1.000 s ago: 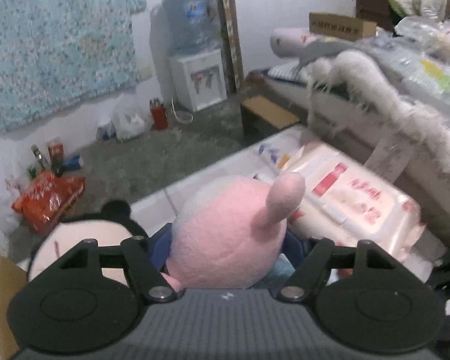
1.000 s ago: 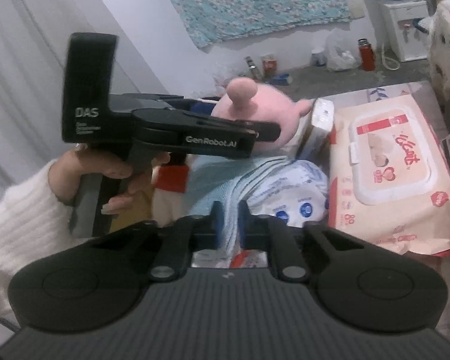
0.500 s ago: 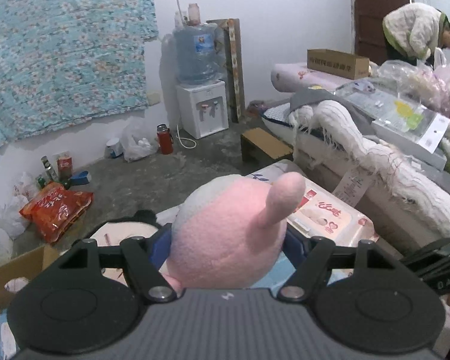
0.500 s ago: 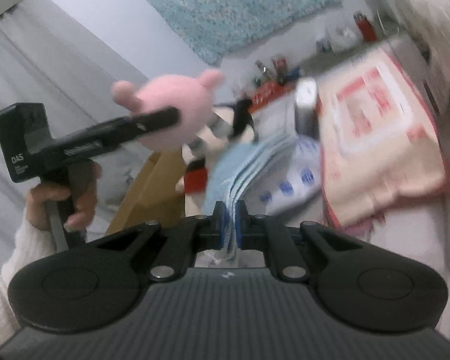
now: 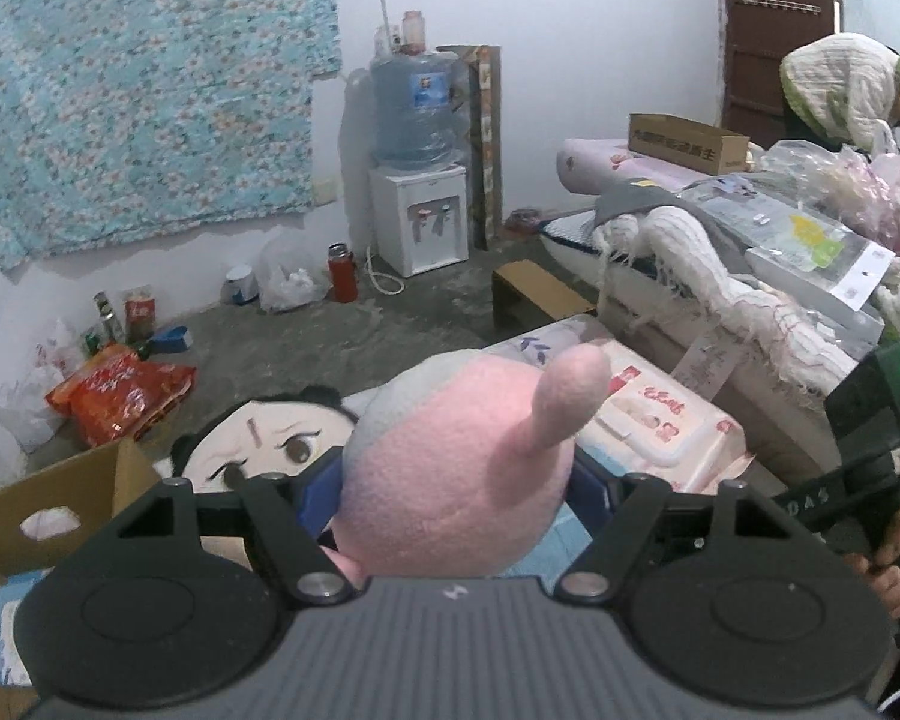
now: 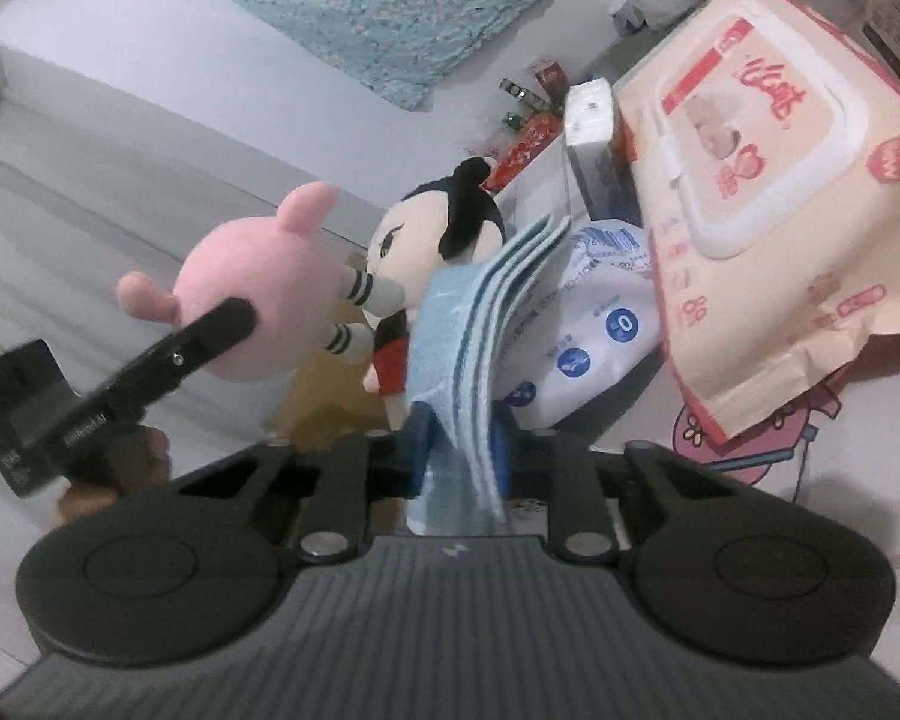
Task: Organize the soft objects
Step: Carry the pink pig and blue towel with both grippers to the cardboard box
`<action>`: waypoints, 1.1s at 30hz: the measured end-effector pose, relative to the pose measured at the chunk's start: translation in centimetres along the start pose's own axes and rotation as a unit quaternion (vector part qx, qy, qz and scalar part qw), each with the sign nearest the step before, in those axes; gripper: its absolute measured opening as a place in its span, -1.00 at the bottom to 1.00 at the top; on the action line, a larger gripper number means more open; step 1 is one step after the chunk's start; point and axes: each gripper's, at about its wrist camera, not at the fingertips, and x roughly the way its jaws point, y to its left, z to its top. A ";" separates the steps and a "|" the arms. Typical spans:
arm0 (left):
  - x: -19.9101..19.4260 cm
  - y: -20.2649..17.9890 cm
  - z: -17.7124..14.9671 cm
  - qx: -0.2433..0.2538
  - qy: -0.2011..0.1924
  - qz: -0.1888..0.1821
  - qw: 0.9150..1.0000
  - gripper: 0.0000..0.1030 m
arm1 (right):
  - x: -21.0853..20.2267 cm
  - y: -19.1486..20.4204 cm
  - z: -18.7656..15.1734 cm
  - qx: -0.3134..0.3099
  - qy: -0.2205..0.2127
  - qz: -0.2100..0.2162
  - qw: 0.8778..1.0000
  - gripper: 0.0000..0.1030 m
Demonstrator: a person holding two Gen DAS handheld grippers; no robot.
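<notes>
Between the left gripper's (image 5: 450, 492) jaws a pink plush toy (image 5: 456, 468) is squeezed tight; blue cloths (image 6: 474, 330), maybe several folded together, are pinched by the right gripper (image 6: 459, 450).

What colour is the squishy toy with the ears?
Pink. The plush toy shows best in the right wrist view, held by the left gripper.

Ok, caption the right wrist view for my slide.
Right gripper clamps folded blue cloths; left gripper holds pink plush.

Left gripper (image 5: 453, 483) and right gripper (image 6: 459, 441) both clamped, fingers loaded
</notes>
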 end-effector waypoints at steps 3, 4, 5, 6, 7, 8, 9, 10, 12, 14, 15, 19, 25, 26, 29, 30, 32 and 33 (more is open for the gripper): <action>-1.2 0.8 -0.4 -0.005 0.003 0.013 1.000 0.48 | -0.4 1.0 -1.0 -0.020 -0.010 -0.016 1.000 -0.90; -1.8 1.2 -0.5 -0.008 0.002 0.016 1.000 0.48 | -0.8 1.4 -1.2 -0.023 -0.015 -0.014 1.000 -0.91; -2.5 1.7 -0.5 -0.013 0.001 0.018 1.000 0.48 | -1.4 1.7 -1.3 -0.027 -0.020 -0.003 0.999 -0.91; -3.4 2.4 -0.6 -0.021 0.001 0.020 1.000 0.48 | -1.9 2.2 -1.3 -0.029 -0.028 0.010 0.999 -0.91; -4.4 3.3 -0.6 -0.028 -0.001 0.026 0.999 0.48 | -2.4 2.8 -1.1 -0.034 -0.034 0.023 0.999 -0.91; -5.4 4.0 -0.7 -0.034 -0.003 0.036 0.999 0.48 | -2.6 3.5 -1.1 -0.044 -0.038 0.031 0.998 -0.91; -6.5 5.0 -0.7 -0.041 -0.006 0.051 0.998 0.48 | -2.8 4.3 -0.9 -0.049 -0.042 0.035 0.997 -0.91; -7.7 6.2 -0.9 -0.048 -0.007 0.067 0.997 0.48 | -2.7 4.9 -0.8 -0.056 -0.041 0.044 0.997 -0.91; -9.5 8.4 -1.4 -0.062 -0.007 0.096 0.993 0.48 | -2.4 6.1 -0.5 -0.063 -0.040 0.059 0.996 -0.91; -10.7 11.1 -2.5 -0.082 0.008 0.128 0.988 0.48 | -1.7 7.7 -0.1 -0.073 -0.037 0.073 0.994 -0.91; -11.0 12.2 -3.0 -0.090 0.015 0.139 0.986 0.48 | -1.4 8.4 0.2 -0.081 -0.032 0.078 0.993 -0.91; -10.6 16.7 -6.3 -0.106 0.059 0.196 0.973 0.48 | 0.1 10.9 1.5 -0.087 -0.018 0.090 0.992 -0.91; -6.8 22.5 -11.8 -0.098 0.135 0.253 0.953 0.48 | 6.5 16.5 4.0 -0.109 0.029 0.110 0.988 -0.91; -6.0 23.2 -12.5 -0.098 0.145 0.256 0.951 0.48 | 7.9 17.7 4.5 -0.112 0.033 0.114 0.987 -0.91; -3.5 24.9 -14.3 -0.082 0.175 0.273 0.942 0.49 | 11.8 21.2 5.7 -0.125 0.049 0.128 0.983 -0.91; -2.8 25.3 -14.6 -0.078 0.181 0.274 0.941 0.51 | 13.3 22.4 6.0 -0.133 0.054 0.132 0.981 -0.91; -1.6 26.4 -15.0 -0.093 0.187 0.260 0.943 0.55 | 16.3 24.9 6.4 -0.150 0.063 0.136 0.977 -0.91; -1.2 27.1 -15.2 -0.104 0.191 0.247 0.944 0.59 | 18.0 25.8 6.5 -0.156 0.070 0.135 0.976 -0.91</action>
